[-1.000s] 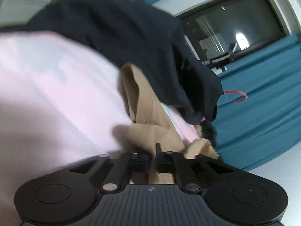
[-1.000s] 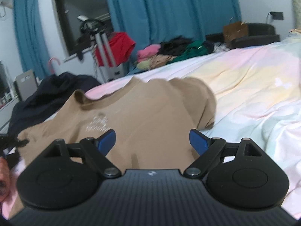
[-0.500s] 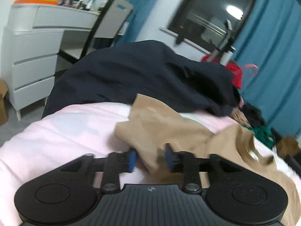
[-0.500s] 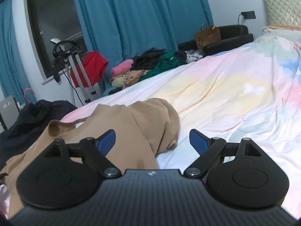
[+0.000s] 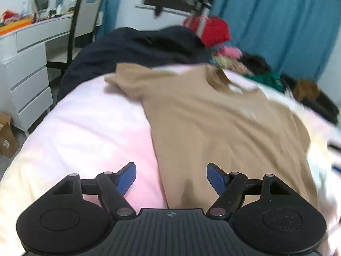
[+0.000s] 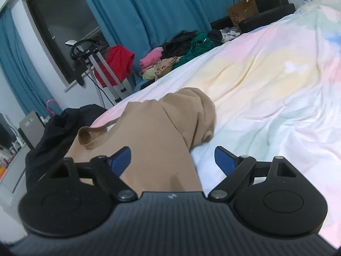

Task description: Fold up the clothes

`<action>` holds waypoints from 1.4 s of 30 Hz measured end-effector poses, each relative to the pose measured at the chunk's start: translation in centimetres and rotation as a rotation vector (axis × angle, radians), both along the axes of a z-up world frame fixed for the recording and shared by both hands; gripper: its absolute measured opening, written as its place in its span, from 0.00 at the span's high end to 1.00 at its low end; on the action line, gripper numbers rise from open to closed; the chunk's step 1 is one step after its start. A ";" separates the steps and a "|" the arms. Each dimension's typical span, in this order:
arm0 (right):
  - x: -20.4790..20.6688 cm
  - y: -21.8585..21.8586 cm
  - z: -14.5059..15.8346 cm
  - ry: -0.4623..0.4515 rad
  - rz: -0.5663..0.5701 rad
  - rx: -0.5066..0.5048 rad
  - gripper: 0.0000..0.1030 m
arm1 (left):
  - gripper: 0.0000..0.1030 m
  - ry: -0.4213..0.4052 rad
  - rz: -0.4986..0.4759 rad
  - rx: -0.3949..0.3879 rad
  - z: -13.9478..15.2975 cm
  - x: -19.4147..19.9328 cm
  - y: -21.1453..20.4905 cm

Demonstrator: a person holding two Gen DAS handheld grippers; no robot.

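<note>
From my left gripper [image 5: 171, 176] I see the tan shirt [image 5: 223, 123] spread face-up on the bed [image 5: 85, 132] — jaws opening, nothing between them, no fold made yet. From my right gripper [image 6: 172, 160], jaws wide and empty, one sleeve [image 6: 200, 117] lies bunched — I judge it needs smoothing first.

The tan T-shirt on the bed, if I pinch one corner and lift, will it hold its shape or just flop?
Probably flop: the tan T-shirt lies limp, its sleeve bunched in soft folds. It looks thin and light, and may drag on the bedsheet rather than slide.
</note>
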State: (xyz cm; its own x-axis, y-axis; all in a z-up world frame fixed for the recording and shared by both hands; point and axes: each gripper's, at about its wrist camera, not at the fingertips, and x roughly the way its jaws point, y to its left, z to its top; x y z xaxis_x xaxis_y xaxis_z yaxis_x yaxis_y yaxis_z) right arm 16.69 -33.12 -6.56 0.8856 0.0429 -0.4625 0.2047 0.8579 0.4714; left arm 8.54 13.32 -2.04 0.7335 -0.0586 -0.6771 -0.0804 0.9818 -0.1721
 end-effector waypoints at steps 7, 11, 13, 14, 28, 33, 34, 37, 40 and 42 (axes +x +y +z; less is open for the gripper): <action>-3.2 -1.4 1.0 -0.021 0.011 0.083 0.16 | 0.29 0.138 -0.072 -0.071 -1.8 -6.1 -1.6; -4.0 -2.2 1.1 -0.018 -0.009 0.112 0.16 | 0.38 0.221 -0.058 -0.142 -2.7 -6.8 -0.1; -4.1 -2.4 1.2 -0.019 -0.020 0.112 0.16 | 0.40 0.217 -0.070 -0.190 -2.6 -6.8 0.4; -4.1 -2.4 1.2 -0.018 -0.021 0.109 0.16 | 0.43 0.222 -0.084 -0.194 -2.6 -6.8 0.5; -3.6 -3.3 1.3 -0.020 -0.014 0.153 0.16 | 0.98 0.279 0.010 -0.227 -1.0 -5.9 4.8; -3.3 -3.1 1.6 -0.035 -0.004 0.153 0.16 | 0.97 0.324 0.121 -0.100 -1.3 -4.4 6.6; -3.3 -3.1 1.5 -0.032 -0.003 0.154 0.16 | 0.96 0.331 0.125 -0.081 -1.3 -4.1 6.4; -3.6 -3.4 1.3 -0.024 -0.008 0.168 0.16 | 0.76 0.300 0.102 -0.012 -0.7 -4.0 4.9; -4.0 -3.9 1.2 -0.018 -0.031 0.191 0.15 | 0.50 0.223 0.067 0.094 0.1 -4.4 2.3; -4.0 -3.8 1.1 -0.022 -0.026 0.207 0.15 | 0.49 0.182 0.037 0.126 0.2 -4.3 0.1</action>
State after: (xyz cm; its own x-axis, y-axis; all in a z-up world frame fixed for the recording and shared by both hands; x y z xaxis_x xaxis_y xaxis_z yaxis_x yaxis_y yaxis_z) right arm 12.67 -36.93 -5.41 0.8974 0.1116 -0.4270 0.2135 0.7369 0.6413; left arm 4.27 13.44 -1.87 0.5984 0.0592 -0.7990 -0.1351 0.9904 -0.0278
